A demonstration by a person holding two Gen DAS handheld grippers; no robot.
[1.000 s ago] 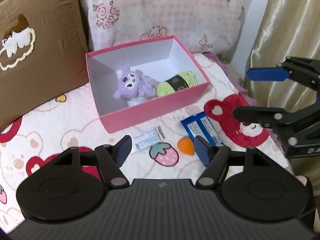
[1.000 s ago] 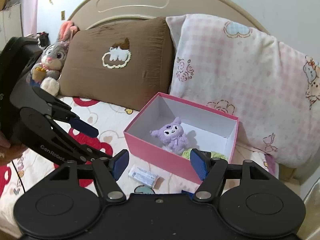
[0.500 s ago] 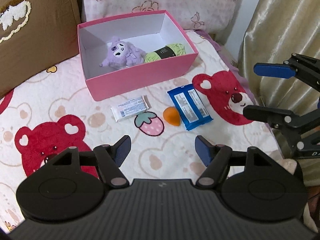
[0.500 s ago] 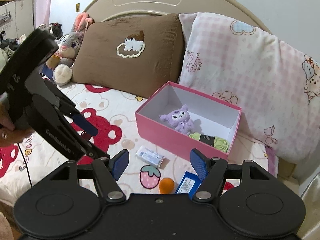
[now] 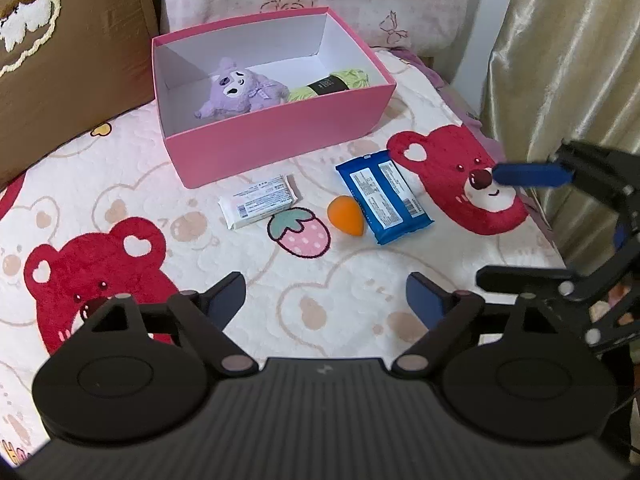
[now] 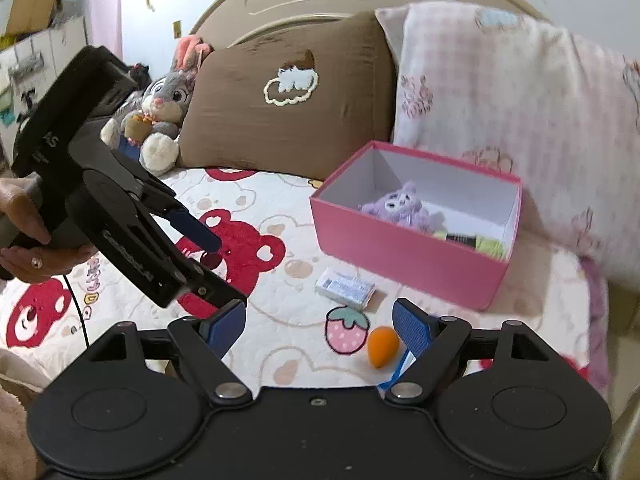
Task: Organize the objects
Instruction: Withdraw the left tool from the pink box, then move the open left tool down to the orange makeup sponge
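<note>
Left wrist view: left claw [image 5: 325, 294] spread, just widened, empty, above the bed [image 5: 360, 280]. White packet [image 5: 259, 201], orange sponge [image 5: 346, 216], blue pack [image 5: 384, 196] lie before the pink box [image 5: 280, 136]; descend squarely over one.

Right wrist view: right claw [image 6: 319, 326] spread, just widened, empty; sponge nearest, pinch across its width.

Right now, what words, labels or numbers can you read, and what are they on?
Nothing reads clearly.
White packet: print and barcode too small.
Blue packet: label panels too small.
Yarn band: unreadable.
Left claw, side lettering: blurred.
</note>
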